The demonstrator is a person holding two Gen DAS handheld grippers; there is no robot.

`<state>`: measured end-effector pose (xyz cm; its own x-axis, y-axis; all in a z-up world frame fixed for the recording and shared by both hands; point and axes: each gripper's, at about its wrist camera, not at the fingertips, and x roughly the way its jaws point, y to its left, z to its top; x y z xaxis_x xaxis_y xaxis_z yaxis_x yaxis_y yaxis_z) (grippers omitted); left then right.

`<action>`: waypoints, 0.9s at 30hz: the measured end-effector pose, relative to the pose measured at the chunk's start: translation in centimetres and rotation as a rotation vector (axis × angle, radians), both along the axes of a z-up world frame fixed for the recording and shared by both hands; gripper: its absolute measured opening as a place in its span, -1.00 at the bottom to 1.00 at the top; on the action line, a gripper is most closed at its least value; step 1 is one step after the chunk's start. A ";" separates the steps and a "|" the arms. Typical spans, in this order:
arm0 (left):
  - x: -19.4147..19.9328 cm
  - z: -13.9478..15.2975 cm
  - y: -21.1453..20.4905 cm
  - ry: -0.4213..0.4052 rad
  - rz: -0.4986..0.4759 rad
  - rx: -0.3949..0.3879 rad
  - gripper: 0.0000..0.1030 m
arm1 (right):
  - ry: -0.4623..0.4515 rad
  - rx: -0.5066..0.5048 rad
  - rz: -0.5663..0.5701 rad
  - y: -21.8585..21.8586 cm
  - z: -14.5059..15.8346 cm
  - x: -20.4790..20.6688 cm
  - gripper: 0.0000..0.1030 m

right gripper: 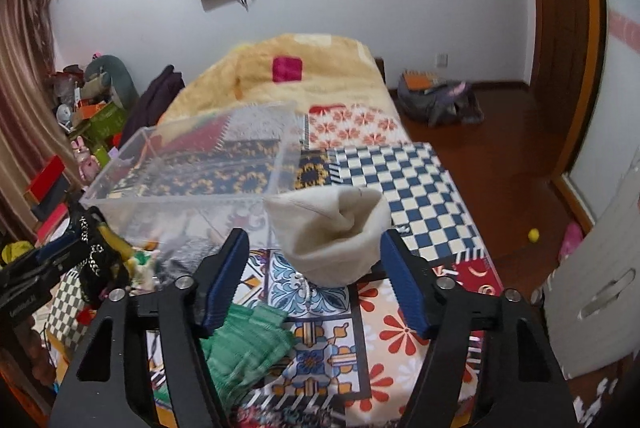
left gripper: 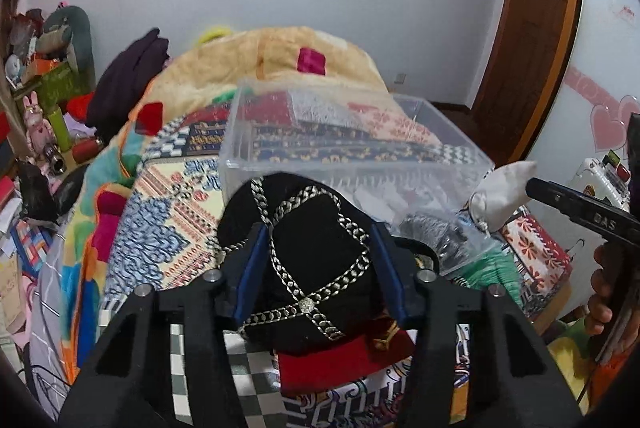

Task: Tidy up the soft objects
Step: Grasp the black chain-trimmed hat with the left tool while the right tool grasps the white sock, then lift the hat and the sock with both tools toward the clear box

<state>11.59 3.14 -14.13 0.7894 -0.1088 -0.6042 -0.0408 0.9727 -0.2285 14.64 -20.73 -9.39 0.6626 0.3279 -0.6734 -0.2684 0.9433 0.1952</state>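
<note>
My left gripper (left gripper: 318, 232) is shut on a black hat with silver braid (left gripper: 308, 248) and holds it at the near wall of a clear plastic box (left gripper: 352, 132) on the bed. A red cloth (left gripper: 344, 360) lies under the hat. My right gripper (right gripper: 312, 240) is shut on a cream knit beanie (right gripper: 332, 232), held beside the box's right corner (right gripper: 192, 164). The beanie also shows in the left wrist view (left gripper: 500, 196). A grey furry item (left gripper: 432, 228) lies in the box. A green knit piece (right gripper: 244, 348) lies on the bed below the right gripper.
The bed carries a patchwork cover (right gripper: 400, 180) and a yellow fleece blanket (left gripper: 256, 60). A cluttered side table (left gripper: 44, 100) stands to the left. A wooden door (left gripper: 532, 28), a bag on the floor (right gripper: 436, 96) and a white cabinet (right gripper: 600, 292) are on the right.
</note>
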 end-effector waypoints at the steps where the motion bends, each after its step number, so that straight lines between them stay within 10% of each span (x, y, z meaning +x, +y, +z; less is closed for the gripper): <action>1: 0.3 -0.4 0.1 0.006 -0.004 -0.006 -0.13 | 0.011 0.000 0.003 0.1 -0.3 0.3 0.13; 9: 0.0 -1.1 0.8 -0.014 -0.011 -0.015 -0.48 | 0.089 0.018 0.041 0.9 -2.1 1.6 -0.74; 27: -4.5 5.5 2.5 -0.170 0.009 -0.014 -0.73 | -0.138 0.098 0.099 1.6 5.2 -2.7 -0.85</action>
<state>7.08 5.61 -8.61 0.8811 -0.1093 -0.4601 -0.0085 0.9691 -0.2466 11.95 -19.15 -4.17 0.7078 0.4558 -0.5397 -0.3898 0.8891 0.2398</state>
